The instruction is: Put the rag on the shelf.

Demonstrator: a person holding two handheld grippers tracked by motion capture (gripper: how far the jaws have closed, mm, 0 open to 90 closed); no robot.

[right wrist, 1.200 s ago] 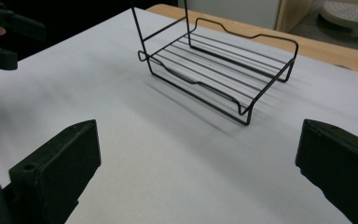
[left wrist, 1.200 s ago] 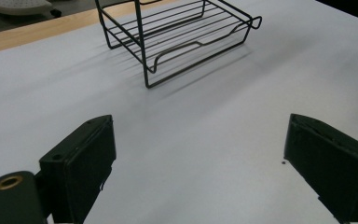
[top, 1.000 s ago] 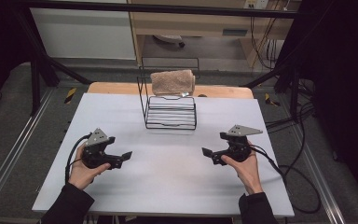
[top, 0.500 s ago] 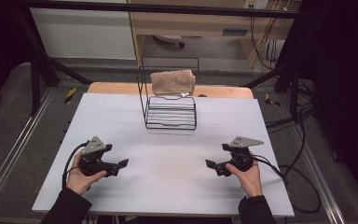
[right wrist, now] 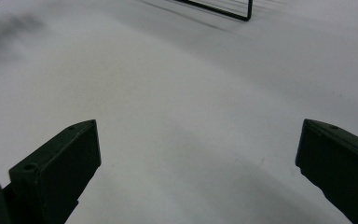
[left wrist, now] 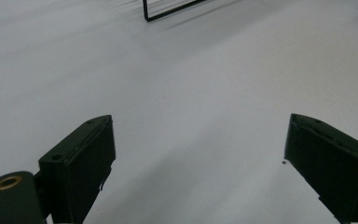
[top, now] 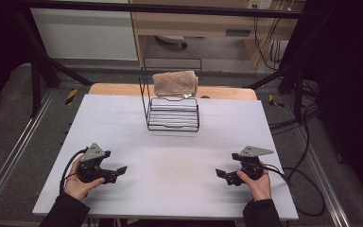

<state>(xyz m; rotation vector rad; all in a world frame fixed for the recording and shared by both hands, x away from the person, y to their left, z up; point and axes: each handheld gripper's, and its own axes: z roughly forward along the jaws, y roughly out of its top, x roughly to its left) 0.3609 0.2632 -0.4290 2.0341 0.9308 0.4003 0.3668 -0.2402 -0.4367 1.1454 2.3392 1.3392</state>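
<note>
the left gripper (top: 118,171) rests low over the near left of the white rectangular table (top: 170,151), jaws spread wide, holding nothing. the right gripper (top: 221,174) sits at the near right, jaws equally wide, also empty. the black wire rack (top: 172,113) stands at the far centre, well apart from both, with a folded beige towel (top: 175,83) draped over its top rail.

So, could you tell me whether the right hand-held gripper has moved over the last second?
Yes: the right hand-held gripper has drawn back toward the table's near edge, away from the black wire rack.
</note>
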